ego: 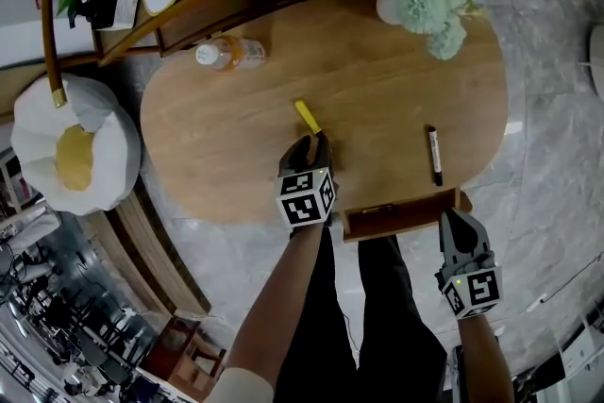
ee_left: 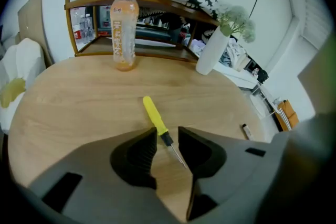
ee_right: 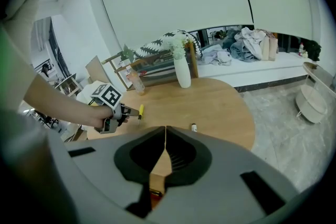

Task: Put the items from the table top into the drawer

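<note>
Left gripper (ee_left: 167,134) low over oval wooden surface (ee_left: 79,97), jaws apart. Yellow-handled screwdriver (ee_left: 154,114) lies flat between my jaws, handle poking beyond, not pinched.

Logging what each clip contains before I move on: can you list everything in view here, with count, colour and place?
oval wooden table: 1, light brown, centre
yellow-handled screwdriver: 1, yellow, metal shaft, lying mid-table
black marker pen: 1, black and white, lying near the table's right front
plastic bottle of orange drink: 1, orange, white cap, table's far left
white vase with pale green flowers: 1, table's far right
open wooden drawer: 1, brown, table's near edge
white pumpkin-shaped cushion: 1, white, yellowish centre, left of table
wooden shelf: 1, brown, behind table
left gripper: 1, grey, jaws apart around the screwdriver's shaft end
right gripper: 1, grey, jaws together, empty, beside the drawer
</note>
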Motion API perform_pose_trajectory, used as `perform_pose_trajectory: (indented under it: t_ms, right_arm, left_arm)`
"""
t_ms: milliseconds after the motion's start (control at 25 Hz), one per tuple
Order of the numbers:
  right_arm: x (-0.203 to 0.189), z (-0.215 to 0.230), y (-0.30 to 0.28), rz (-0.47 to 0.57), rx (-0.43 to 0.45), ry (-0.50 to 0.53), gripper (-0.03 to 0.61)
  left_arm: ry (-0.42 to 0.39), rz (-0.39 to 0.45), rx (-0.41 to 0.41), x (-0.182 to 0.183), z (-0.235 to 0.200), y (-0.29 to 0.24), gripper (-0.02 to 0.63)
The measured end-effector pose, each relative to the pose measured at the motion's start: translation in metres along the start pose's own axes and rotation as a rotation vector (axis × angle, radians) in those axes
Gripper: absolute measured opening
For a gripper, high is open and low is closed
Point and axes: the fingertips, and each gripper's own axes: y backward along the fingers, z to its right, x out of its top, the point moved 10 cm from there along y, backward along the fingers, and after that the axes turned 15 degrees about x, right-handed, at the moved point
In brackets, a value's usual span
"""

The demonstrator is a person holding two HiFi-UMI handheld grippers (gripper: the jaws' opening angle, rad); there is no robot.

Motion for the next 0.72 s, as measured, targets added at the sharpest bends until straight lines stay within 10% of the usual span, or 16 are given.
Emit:
perform_pose_trajectory:
  t_ms: [720]
  right_arm:
    - [-0.019,0.020,0.001,0.003,-0.035,-0.065,0.021]
  left_arm:
    - [-0.094,-0.017,0.091,-0.009,0.009,-0.028,0.094]
